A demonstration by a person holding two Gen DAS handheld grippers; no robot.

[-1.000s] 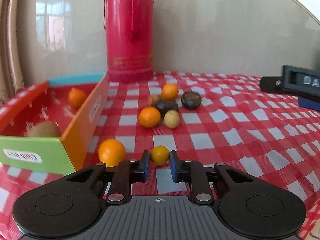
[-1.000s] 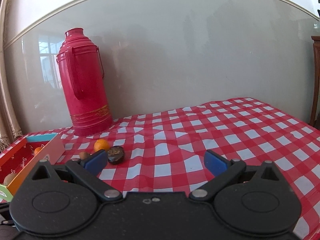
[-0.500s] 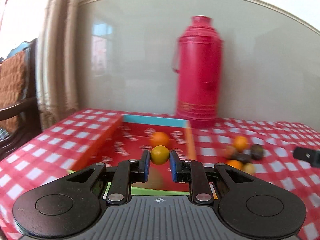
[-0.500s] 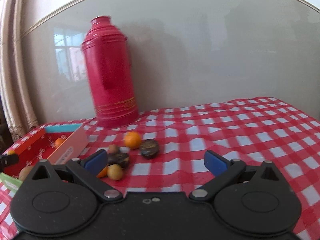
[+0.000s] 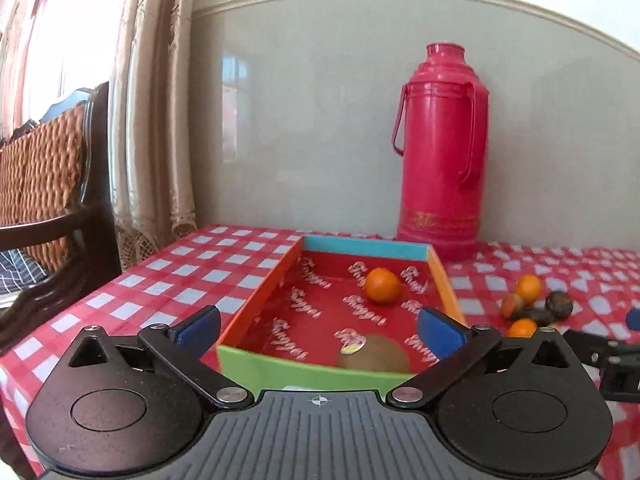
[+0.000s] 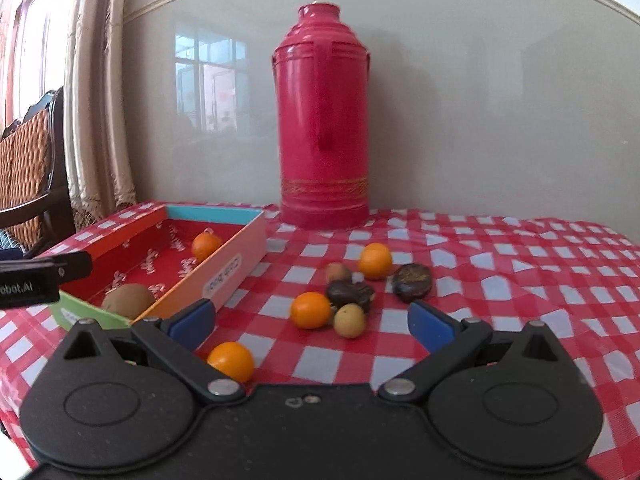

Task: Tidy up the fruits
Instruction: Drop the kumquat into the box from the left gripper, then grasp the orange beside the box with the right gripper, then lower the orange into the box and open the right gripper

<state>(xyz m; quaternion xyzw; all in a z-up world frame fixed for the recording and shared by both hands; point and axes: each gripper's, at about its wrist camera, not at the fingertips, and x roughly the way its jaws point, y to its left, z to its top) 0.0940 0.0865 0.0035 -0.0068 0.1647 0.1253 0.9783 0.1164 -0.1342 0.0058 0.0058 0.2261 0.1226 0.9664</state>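
Observation:
My left gripper (image 5: pixel 318 326) is open and empty, held above the near end of the cardboard box (image 5: pixel 260 304). In the box lie an orange (image 5: pixel 382 286) and a brown kiwi (image 5: pixel 376 354); the small orange I carried is not visible. My right gripper (image 6: pixel 308 324) is open and empty, above the fruit pile on the table: oranges (image 6: pixel 310 310) (image 6: pixel 375 261) (image 6: pixel 231 360), a yellowish fruit (image 6: pixel 350 321), dark fruits (image 6: pixel 350 294) (image 6: pixel 412 277). The box shows in the right wrist view (image 6: pixel 236 272), with the left gripper's body (image 6: pixel 36 276) beside it.
A tall red thermos (image 6: pixel 325 120) stands against the wall behind the fruit, also in the left wrist view (image 5: pixel 440 144). A wicker chair (image 5: pixel 44 168) and curtain (image 5: pixel 152 120) are left of the table. The red checked tablecloth (image 6: pixel 500 280) stretches right.
My left gripper carried the small orange from the table over the box and opened; the orange is gone from its jaws. My right gripper swung left toward the fruit pile, staying open.

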